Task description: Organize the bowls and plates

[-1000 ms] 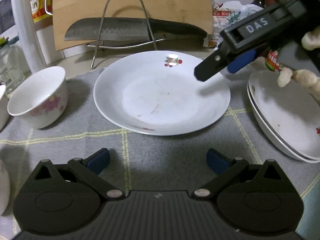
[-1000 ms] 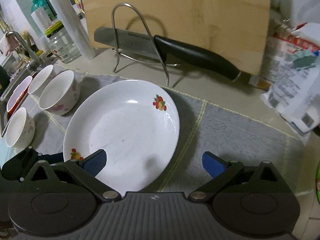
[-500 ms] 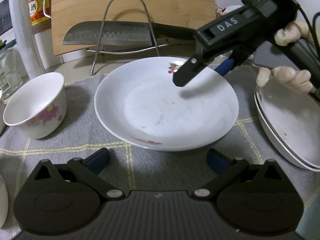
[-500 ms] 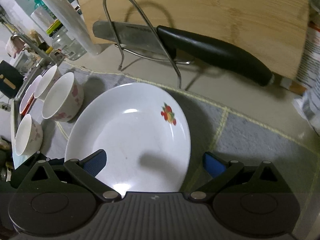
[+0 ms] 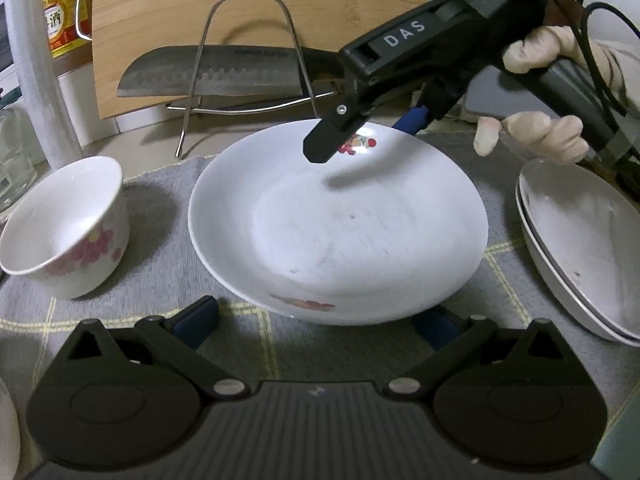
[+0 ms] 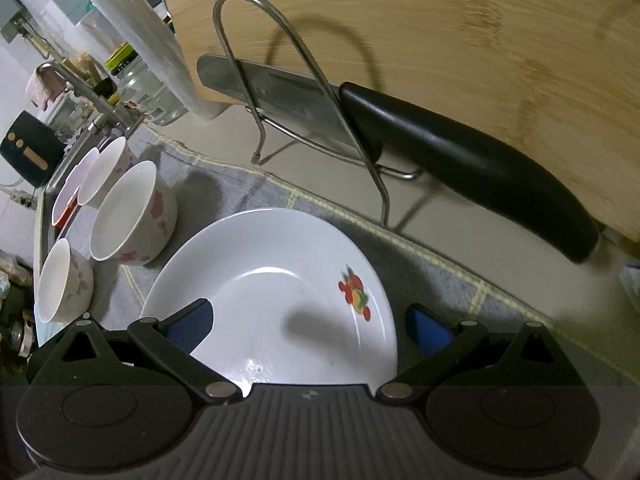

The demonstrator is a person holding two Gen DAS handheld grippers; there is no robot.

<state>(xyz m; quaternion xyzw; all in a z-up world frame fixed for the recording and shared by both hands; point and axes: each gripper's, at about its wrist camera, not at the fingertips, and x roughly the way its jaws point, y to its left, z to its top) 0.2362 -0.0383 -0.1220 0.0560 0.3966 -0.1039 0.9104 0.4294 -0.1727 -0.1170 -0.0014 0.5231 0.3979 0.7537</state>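
Plate [image 5: 336,232] sits centre of mat, stacked plates [image 5: 584,248] at three o'clock. I hold right gripper [image 5: 360,136] wide open straddling its far rim for pickup; left gripper [image 5: 316,320] open, empty.

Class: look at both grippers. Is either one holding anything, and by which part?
Nothing is held: the left gripper and right gripper are both open at the white plate.
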